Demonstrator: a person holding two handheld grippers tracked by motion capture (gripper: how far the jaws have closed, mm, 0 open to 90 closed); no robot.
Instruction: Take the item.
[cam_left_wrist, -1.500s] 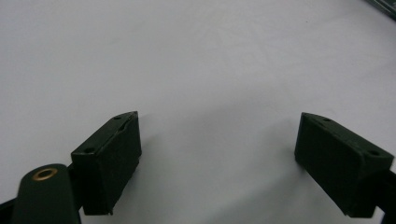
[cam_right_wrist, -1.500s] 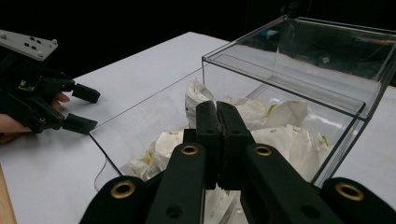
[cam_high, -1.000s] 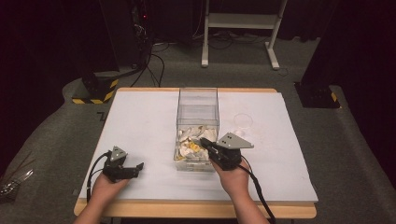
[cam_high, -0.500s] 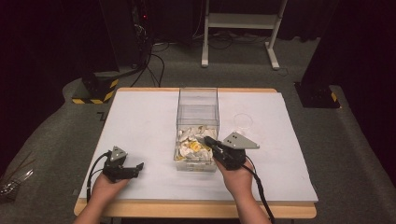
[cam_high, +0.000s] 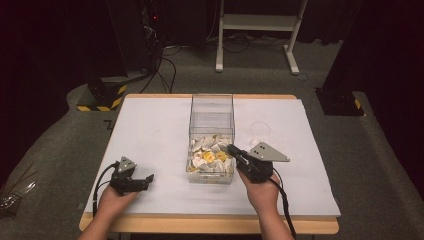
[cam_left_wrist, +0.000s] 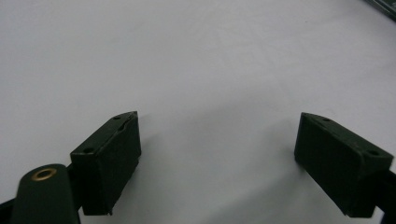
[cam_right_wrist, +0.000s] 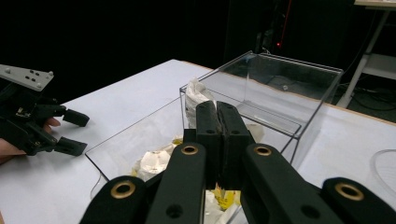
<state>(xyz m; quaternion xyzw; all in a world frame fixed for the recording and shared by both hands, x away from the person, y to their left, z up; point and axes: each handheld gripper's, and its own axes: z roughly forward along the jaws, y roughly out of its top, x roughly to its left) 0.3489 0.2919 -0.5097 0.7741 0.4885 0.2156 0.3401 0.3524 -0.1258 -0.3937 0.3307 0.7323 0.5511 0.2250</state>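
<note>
Altogether two tools, left (cam_high: 148, 178), right (cam_high: 231, 148); one clear box (cam_high: 212, 107).

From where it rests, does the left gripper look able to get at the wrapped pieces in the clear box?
Probably yes. The left gripper lies open on the white table cover, with bare cover between it and the clear box. The box is open-topped, though its tall wall means lifting over it, and the right gripper already hangs above the wrapped pieces.
</note>
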